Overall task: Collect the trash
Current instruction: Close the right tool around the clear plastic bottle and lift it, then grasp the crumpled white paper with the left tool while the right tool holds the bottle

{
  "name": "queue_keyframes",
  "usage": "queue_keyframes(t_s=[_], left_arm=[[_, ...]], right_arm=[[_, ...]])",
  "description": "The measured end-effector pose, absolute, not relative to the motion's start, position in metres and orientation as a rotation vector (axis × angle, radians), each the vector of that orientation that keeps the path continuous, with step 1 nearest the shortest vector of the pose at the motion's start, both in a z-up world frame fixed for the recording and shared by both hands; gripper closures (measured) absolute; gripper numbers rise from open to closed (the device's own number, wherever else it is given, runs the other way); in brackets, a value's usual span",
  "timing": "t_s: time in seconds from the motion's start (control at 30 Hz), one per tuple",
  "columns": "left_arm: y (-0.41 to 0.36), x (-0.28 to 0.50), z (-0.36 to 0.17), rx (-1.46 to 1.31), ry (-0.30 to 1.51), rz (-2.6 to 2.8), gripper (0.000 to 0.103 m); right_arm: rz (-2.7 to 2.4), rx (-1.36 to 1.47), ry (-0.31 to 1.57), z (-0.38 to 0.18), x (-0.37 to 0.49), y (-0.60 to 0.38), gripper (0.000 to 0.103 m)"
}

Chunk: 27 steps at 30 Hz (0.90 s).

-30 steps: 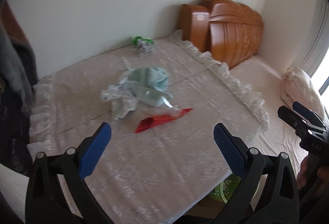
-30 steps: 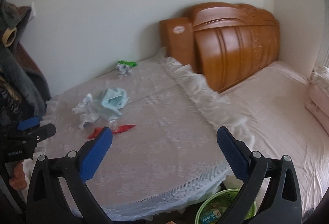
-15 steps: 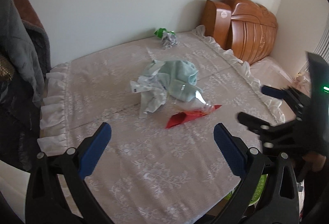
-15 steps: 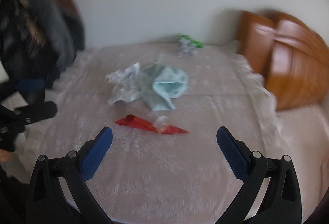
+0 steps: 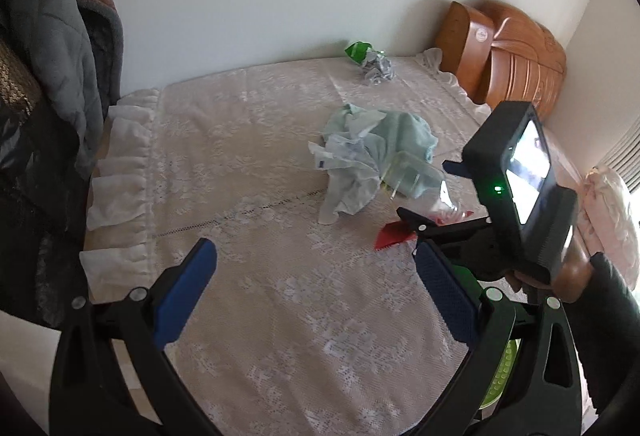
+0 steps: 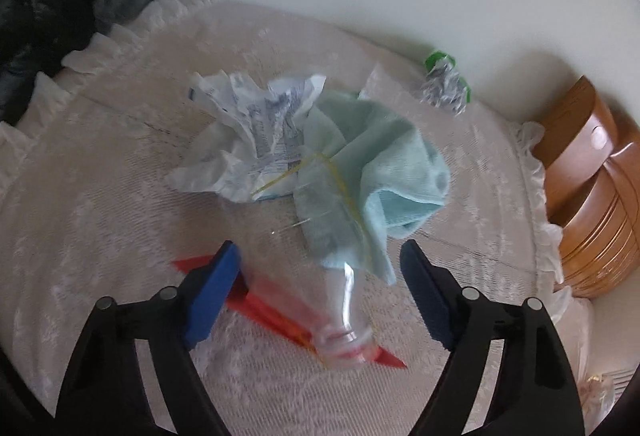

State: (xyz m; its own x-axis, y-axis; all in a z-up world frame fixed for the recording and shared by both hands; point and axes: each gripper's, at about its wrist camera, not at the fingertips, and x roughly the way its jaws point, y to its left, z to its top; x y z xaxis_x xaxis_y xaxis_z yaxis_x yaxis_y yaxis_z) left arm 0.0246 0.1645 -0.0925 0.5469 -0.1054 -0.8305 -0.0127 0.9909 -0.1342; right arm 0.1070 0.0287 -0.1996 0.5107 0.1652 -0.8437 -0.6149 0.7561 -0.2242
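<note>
Trash lies on a lace-covered bed [image 5: 248, 164]. A clear plastic bottle [image 6: 320, 260] lies on its side over a red wrapper [image 6: 256, 310], beside crumpled white paper [image 6: 256, 132] and a light green cloth [image 6: 384, 164]. A green and silver wrapper [image 6: 446, 84] lies by the far wall. My right gripper [image 6: 320, 284] is open with its blue pads either side of the bottle's neck end; it also shows in the left wrist view [image 5: 432, 204], low over the red wrapper [image 5: 394, 236]. My left gripper [image 5: 316, 296] is open and empty above the bed's near part.
A wooden headboard [image 5: 512, 52] stands at the right by the wall. Dark clothing [image 5: 36, 84] hangs at the left edge. A green basket [image 5: 500, 372] sits below the bed's near right edge. A pink pillow [image 5: 612, 212] lies at the far right.
My right gripper has swung left and come down close over the bottle and red wrapper. My left gripper has turned slightly left; the right gripper now fills its right side.
</note>
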Motion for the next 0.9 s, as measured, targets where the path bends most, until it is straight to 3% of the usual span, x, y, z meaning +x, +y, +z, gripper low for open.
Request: queue_keyframes(t_s=[0.1,0.9], left_arm=[[0.167,0.032,-0.096,-0.134,0.997,-0.054,0.008],[0.14,0.06,-0.116,-0.074,1.046,-0.121,0.008]], right_arm=[[0.508,-0.518,0.944,-0.2,0.11,0.03,0.034],[0.516,-0.034,0.94,-0.143,0.068,-0.045,0.036]])
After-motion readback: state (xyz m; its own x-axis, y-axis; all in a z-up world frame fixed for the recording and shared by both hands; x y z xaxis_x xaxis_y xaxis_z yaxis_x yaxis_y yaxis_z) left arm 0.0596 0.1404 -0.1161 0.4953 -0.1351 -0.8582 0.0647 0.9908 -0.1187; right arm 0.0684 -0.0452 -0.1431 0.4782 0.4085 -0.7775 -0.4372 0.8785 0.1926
